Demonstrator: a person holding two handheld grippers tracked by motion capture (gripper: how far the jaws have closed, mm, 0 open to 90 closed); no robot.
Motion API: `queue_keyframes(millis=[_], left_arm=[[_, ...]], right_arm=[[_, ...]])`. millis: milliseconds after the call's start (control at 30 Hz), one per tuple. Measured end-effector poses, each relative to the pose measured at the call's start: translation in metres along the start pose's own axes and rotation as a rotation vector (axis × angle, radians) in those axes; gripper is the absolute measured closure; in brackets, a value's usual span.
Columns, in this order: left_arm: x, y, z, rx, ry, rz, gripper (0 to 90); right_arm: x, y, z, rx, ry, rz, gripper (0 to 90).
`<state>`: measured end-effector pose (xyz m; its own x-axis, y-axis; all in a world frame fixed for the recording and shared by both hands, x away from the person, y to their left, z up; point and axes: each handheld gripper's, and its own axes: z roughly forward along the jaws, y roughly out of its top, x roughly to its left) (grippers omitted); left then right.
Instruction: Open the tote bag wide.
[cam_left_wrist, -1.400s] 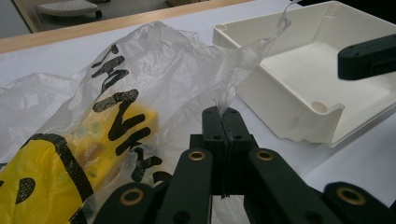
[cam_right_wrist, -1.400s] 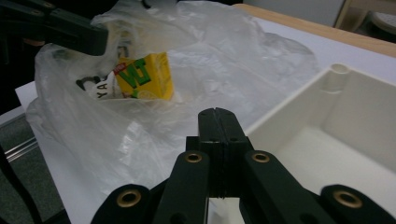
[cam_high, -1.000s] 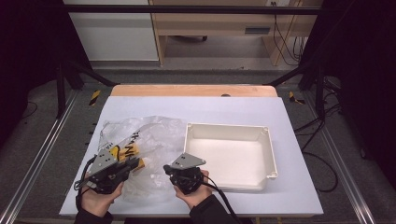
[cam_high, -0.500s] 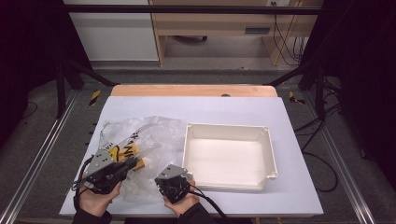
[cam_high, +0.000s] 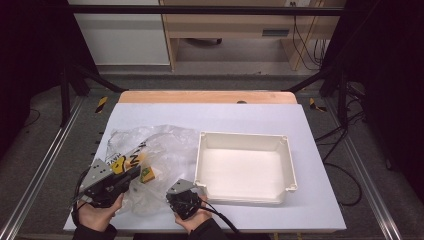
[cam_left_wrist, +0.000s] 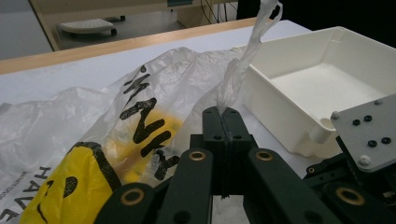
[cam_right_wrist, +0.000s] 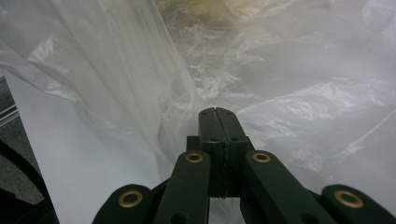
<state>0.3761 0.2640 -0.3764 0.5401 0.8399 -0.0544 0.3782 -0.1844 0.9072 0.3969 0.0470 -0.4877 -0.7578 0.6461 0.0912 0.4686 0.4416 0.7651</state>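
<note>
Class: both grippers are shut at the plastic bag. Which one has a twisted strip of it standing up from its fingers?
The left gripper: a strip of the bag rises from its fingers. The right gripper shows none.

A crumpled clear bag (cam_high: 150, 160) with black lettering and yellow contents lies slack, one twisted strip pinched between the left fingers (cam_left_wrist: 215, 122).

Thin, crinkled, glossy clear plastic is making up the bag (cam_left_wrist: 154, 107) pinched in the left claw (cam_left_wrist: 224, 116), matt black plastic is forming both claws, and beside them a smooth cream plastic tray (cam_high: 245, 167) is sitting on the matt white surface (cam_high: 250, 117).
</note>
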Motion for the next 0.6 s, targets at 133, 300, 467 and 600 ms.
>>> queue_keyframes(millis=[133,300,467,600], left_arm=[[0.005,-0.003,-0.004,-0.007,0.012,-0.013,89.9],[0.011,-0.007,-0.009,-0.013,0.028,-0.024,90.0],[0.014,-0.011,-0.01,-0.019,0.04,-0.032,90.0],[0.016,-0.016,-0.013,-0.027,0.045,-0.035,90.0]], right_arm=[[0.0,-0.001,0.0,-0.007,0.0,0.006,90.0],[-0.001,-0.002,-0.001,-0.01,-0.003,0.013,90.0],[-0.003,-0.003,-0.002,-0.011,-0.003,0.025,90.0],[-0.003,-0.004,-0.002,-0.019,-0.006,0.022,90.0]])
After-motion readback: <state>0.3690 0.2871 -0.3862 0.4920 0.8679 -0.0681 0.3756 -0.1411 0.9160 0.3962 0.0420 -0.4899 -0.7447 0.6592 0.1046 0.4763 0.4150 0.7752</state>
